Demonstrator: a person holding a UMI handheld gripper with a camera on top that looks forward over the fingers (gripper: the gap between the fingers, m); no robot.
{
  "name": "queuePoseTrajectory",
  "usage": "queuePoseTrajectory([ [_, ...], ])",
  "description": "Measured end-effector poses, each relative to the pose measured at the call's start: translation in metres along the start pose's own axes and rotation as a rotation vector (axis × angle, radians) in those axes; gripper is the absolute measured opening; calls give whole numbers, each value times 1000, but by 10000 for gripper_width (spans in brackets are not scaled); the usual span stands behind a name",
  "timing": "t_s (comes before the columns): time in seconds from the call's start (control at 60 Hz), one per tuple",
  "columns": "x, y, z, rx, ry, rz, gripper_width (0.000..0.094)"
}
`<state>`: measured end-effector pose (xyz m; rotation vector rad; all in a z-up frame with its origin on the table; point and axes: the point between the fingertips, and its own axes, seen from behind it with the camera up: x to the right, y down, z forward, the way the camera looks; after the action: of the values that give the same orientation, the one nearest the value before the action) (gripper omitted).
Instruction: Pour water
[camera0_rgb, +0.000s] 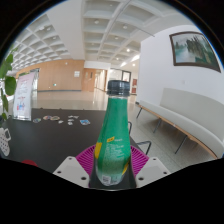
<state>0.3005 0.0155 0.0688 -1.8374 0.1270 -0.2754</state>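
Green plastic bottle (116, 135) with a dark green screw cap and a printed label, upright, seated between the two fingers of the gripper (113, 160). Magenta pads (87, 157) pressed against the bottle at either side, no gap visible; tongs closed on the bottle, gripping its lower body. Bottle base hidden below the fingers. Cap still on. Ahead of the fingers, a dark flat tabletop (60, 135) with small pale scattered items (55, 120), too small to identify. Off to the left beyond the fingers, a standing white sign board (24, 95). To the right of the tongs, a long white bench (185, 115) along a white wall, with a framed picture (192, 48) above it.
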Motion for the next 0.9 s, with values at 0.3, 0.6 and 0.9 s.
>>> queuePoseTrajectory([
  [0.3,51,-41,-44,14,215,-121,408],
  [0.6,31,-233,-121,286,557,-766,410],
  [0.9,-205,-302,-151,655,538,-1670,411],
])
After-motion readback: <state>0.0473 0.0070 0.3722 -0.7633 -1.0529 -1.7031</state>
